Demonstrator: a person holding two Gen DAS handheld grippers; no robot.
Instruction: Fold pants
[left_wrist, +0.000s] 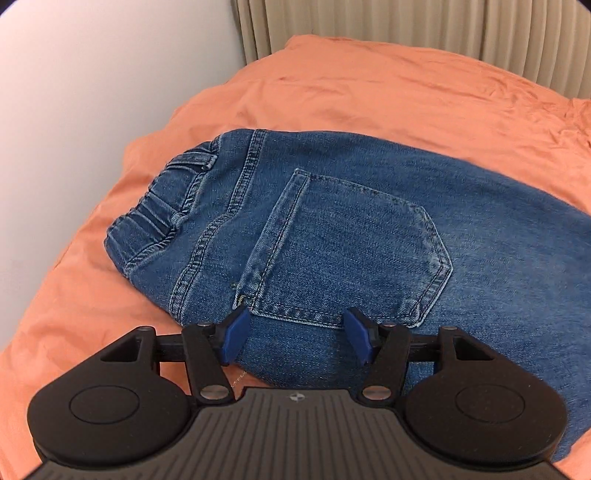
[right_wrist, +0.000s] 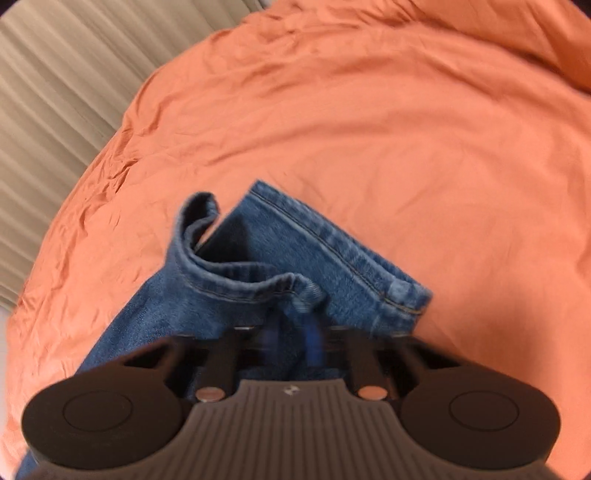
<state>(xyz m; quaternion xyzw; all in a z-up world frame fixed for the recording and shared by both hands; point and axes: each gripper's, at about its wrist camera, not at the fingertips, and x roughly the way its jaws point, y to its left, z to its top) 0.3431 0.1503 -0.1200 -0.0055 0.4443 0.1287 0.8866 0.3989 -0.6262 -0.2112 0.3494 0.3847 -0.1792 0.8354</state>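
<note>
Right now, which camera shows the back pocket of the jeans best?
The left wrist view: the back pocket lies whole and sharp there, just beyond the open fingers. The right wrist view shows only the jeans' hem end, blurred, no pocket.

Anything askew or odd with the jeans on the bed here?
The leg hems by the right gripper don't line up: one cuff curls open instead of lying flat. The waistband end lies tidy on the orange bedcover.

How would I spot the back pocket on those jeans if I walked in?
Find the orange bedspread; blue jeans lie across it. Near the gathered waistband sits the back pocket, a five-sided patch outlined in pale double stitching, unlike the plain denim around it.
</note>
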